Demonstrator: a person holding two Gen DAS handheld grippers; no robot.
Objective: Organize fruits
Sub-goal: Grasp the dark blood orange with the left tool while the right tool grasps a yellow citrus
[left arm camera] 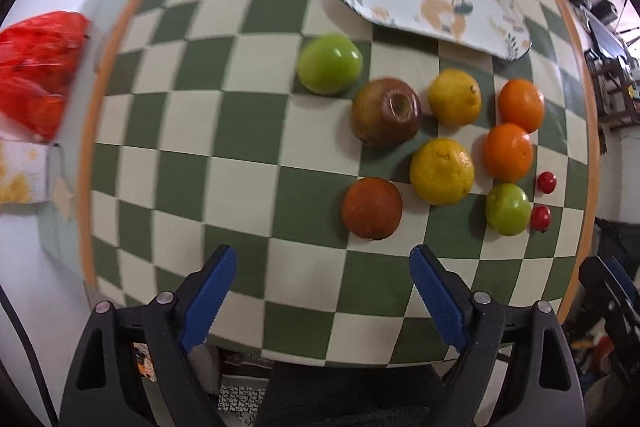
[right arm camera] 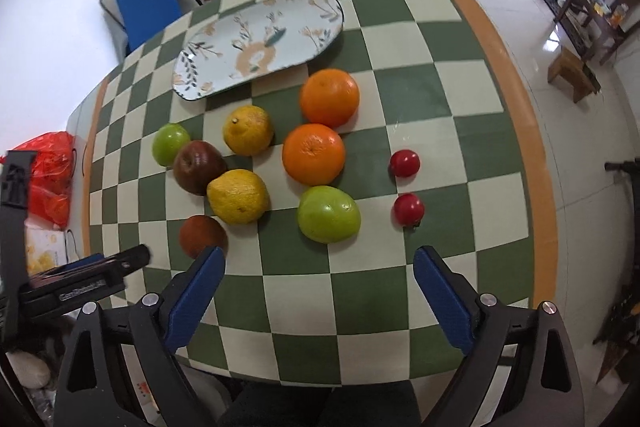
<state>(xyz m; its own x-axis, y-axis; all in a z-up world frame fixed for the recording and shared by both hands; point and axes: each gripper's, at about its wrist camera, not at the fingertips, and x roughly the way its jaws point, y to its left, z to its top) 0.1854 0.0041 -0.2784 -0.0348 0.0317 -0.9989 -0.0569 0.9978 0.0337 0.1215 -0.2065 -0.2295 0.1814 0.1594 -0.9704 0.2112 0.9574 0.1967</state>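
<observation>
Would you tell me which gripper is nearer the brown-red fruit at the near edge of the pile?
Left gripper: fruit just ahead. Right gripper sits further right.

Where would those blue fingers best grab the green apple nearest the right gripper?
Across the widest middle of the green apple, coming straight from the near table edge. It is round and the right gripper is open wide facing it. Its sides look clear, though the orange sits close behind.
</observation>
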